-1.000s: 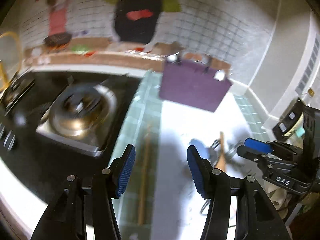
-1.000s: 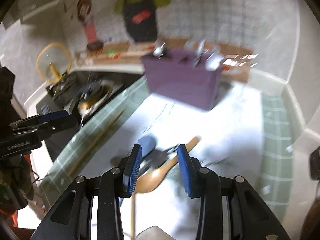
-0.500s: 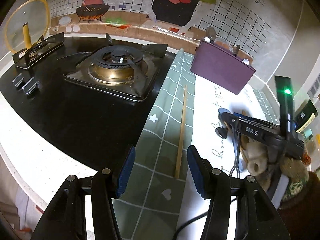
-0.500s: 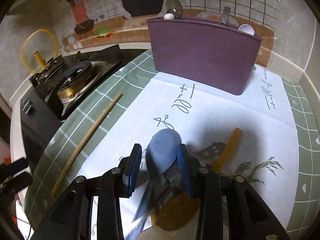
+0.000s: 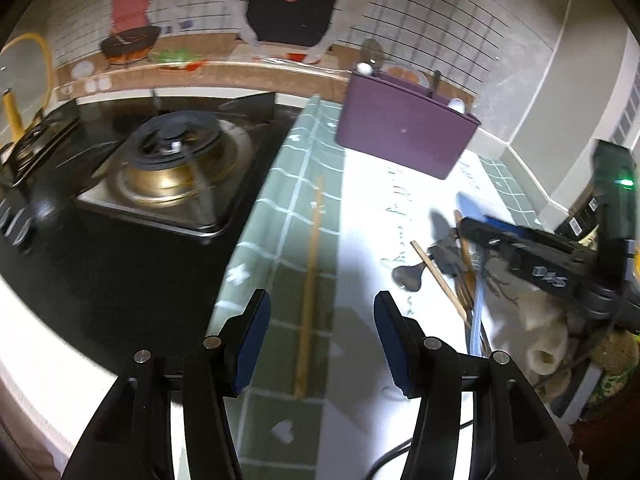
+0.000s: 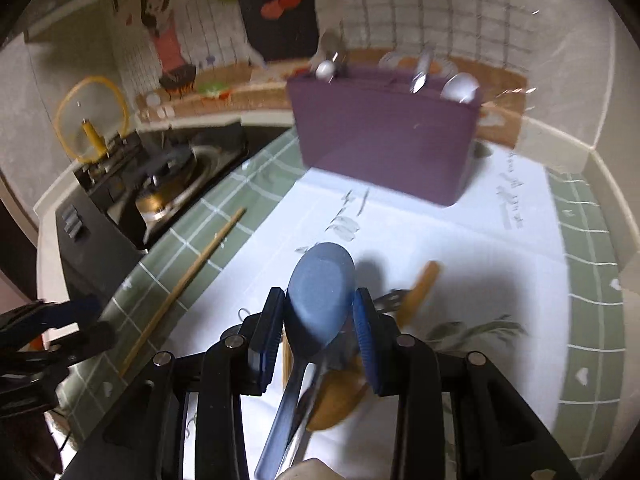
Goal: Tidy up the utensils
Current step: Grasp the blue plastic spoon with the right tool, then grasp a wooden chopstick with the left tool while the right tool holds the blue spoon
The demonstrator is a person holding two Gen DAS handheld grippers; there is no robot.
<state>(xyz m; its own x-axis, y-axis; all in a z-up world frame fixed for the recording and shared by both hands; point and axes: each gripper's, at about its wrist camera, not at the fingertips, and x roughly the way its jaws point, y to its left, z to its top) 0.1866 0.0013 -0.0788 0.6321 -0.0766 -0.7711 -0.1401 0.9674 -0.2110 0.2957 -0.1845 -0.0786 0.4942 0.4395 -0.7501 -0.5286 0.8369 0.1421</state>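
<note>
- Right gripper [image 6: 318,322]: jaws closing, bowl of the blue-grey plastic spoon [image 6: 320,300] sits between the blue pads, bowl edges right at both pads; can't tell if they press yet. Spoon handle runs back under the gripper body.
- Just right of those jaws: light wooden spoon [image 6: 416,292], partly under the gripper, with a dark metal utensil [image 6: 390,300] beside it; details blurred.
- Left gripper [image 5: 322,338]: jaws wide apart, nothing between the pads, hanging over the mat.
- Directly ahead of the left jaws: single long wooden chopstick [image 5: 312,276] lying flat on the green grid-pattern mat [image 5: 288,208], pointing away.
- Ahead of both grippers, well apart: purple rectangular plastic utensil holder [image 6: 384,136], upright on the white printed cloth [image 6: 460,248], several metal utensil handles sticking out of the top.
- Left of the left gripper: black glass hob [image 5: 120,264] with a brass-ringed gas burner [image 5: 176,164]; yellow-rimmed glass lid [image 6: 92,120] standing in a rack at the far-left corner.
- Back wall: white tile with cartoon cook stickers [image 5: 292,0]. Worktop runs into a corner on the right.
</note>
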